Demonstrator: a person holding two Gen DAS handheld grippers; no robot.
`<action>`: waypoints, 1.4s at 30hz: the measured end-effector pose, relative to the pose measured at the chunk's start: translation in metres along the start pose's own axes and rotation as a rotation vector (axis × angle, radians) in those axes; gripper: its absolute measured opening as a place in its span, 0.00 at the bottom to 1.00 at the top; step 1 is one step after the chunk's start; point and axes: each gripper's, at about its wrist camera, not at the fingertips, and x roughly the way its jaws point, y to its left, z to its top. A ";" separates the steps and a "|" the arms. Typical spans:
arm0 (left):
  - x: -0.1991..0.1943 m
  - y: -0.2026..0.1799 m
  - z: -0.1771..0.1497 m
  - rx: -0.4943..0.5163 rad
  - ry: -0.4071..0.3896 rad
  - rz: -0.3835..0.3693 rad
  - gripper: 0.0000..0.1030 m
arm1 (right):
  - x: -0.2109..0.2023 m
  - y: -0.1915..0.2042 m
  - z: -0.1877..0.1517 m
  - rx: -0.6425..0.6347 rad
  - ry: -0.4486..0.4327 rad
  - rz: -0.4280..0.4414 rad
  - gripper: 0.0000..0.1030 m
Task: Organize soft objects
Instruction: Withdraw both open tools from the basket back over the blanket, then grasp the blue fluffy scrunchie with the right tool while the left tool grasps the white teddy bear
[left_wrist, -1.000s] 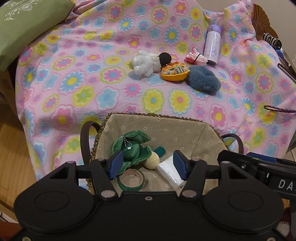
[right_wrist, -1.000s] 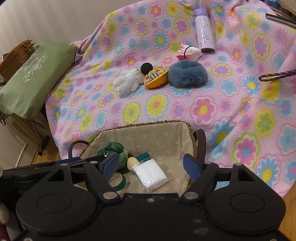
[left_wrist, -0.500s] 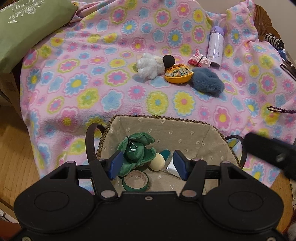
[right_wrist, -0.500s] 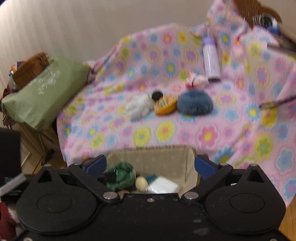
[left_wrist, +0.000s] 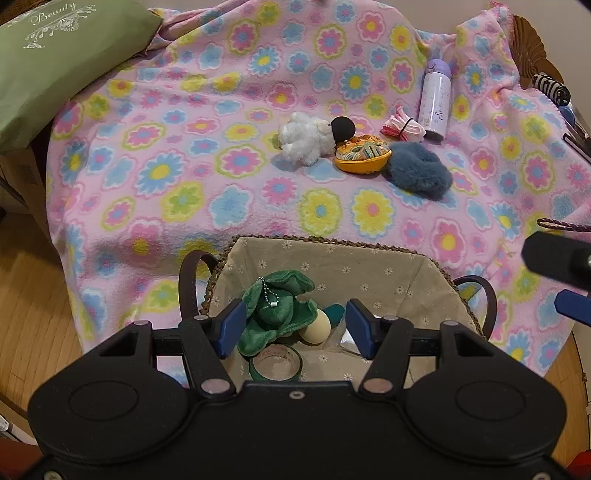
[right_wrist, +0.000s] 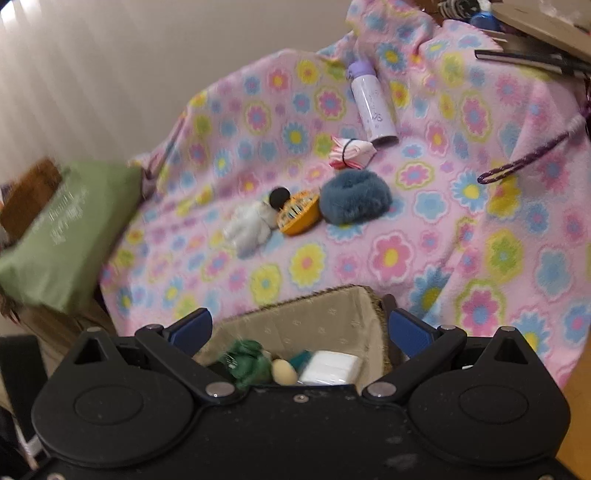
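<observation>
Left gripper (left_wrist: 295, 325) hangs over the lined basket (left_wrist: 332, 254), jaws partly apart, nothing pinched between the blue pads. Right gripper (right_wrist: 299, 332) also above the basket, jaws spread wide, empty. Basket holds green plush (left_wrist: 277, 314), cream ball (left_wrist: 316, 325), teal item (right_wrist: 301, 358), green tape roll (left_wrist: 275, 365) and white packet (right_wrist: 330, 367). Still out on the floral blanket (left_wrist: 184, 147): white plush (left_wrist: 303, 136) touching the orange bowl toy (left_wrist: 362, 157), black ball (left_wrist: 343, 127) between them, blue furry scrunchie (left_wrist: 421, 171) just beside the bowl, pink folded cloth (left_wrist: 402, 127) next to the lying purple bottle (left_wrist: 436, 99). Green pillow (left_wrist: 55, 55) at far left edge
</observation>
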 end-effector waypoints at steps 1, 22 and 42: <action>0.000 0.000 0.000 -0.001 0.000 0.000 0.55 | 0.000 0.001 0.000 -0.006 -0.002 -0.003 1.00; 0.000 -0.002 0.025 0.077 -0.085 0.087 0.56 | 0.021 0.008 0.028 -0.175 -0.156 -0.118 0.99; 0.090 -0.010 0.102 0.193 0.015 0.139 0.56 | 0.185 -0.042 0.120 -0.177 0.147 -0.213 0.83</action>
